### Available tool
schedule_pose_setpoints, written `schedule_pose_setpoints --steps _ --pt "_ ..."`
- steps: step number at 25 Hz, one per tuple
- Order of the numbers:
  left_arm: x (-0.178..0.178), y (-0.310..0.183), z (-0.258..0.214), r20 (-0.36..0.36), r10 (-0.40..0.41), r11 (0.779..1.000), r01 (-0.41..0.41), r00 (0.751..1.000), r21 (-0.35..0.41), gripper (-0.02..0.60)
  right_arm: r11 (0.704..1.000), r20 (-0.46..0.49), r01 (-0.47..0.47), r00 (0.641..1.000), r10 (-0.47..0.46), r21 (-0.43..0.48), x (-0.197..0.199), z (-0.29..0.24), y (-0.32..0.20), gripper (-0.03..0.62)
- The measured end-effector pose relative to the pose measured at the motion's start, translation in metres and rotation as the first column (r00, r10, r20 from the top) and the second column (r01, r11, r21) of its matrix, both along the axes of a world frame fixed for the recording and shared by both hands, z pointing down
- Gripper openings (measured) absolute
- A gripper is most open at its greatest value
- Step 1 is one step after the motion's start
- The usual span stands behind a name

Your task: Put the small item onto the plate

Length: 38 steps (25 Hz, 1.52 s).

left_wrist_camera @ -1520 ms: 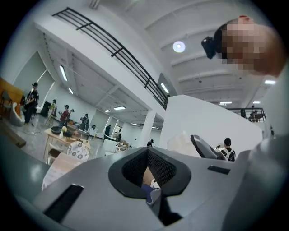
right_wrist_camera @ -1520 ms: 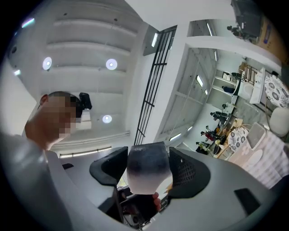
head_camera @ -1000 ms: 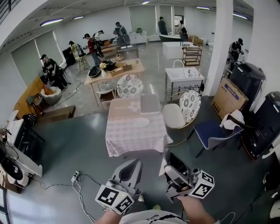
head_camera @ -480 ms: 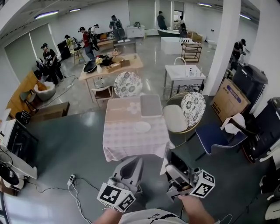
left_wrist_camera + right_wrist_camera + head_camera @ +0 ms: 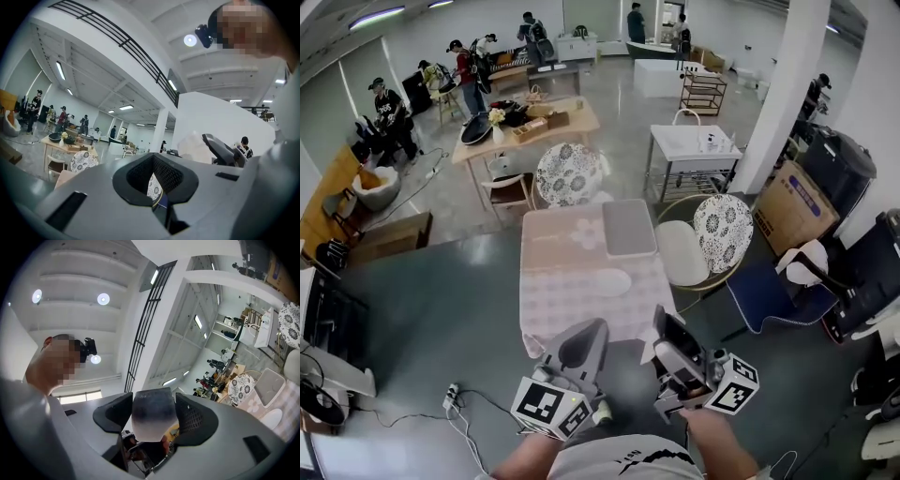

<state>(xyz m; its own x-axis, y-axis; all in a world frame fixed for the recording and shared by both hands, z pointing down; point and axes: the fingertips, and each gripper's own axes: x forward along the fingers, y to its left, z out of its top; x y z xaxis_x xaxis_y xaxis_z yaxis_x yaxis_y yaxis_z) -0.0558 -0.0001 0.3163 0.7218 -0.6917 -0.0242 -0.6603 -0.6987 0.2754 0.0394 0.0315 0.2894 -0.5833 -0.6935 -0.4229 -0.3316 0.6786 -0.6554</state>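
Your right tongs (image 5: 671, 336) are clamped on the small item (image 5: 153, 420): pale body, dark band near the top, pinched between both pads and carried upright, which is right for a set-down with no re-grip. Your left tongs (image 5: 584, 337) are closed on nothing. The left gripper view shows the pads together with only a sliver of room showing between them, so that hand is a spare, probably held low to stay out of the way. Both are close to your body and angled up, above bare floor, so this reads as transit, not placement. The plate (image 5: 605, 282) is white and oval and sits on the near half of the worktop (image 5: 546, 302), on the checked cloth. It's ahead of you and well apart from the item. A grey tray (image 5: 629, 228) lies beyond it on the far half, clear of your approach. The near edge looks like the easy way in. The patterned chair (image 5: 722, 225) crowds the right side, so come in straight rather than from the right. Next step, as I judge it: close the gap, tip the right tongs down over the plate, and release only once the base is seated. The item looks light and narrow, so it may tip if dropped.
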Motion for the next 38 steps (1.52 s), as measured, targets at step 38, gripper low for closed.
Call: schedule_pose_setpoints --steps 38 --pt "0.043 -0.318 0.274 0.181 -0.090 0.942 0.143 0.979 -0.304 0.005 0.922 -0.351 0.255 0.868 -0.352 -0.292 0.020 0.307 -0.336 0.282"
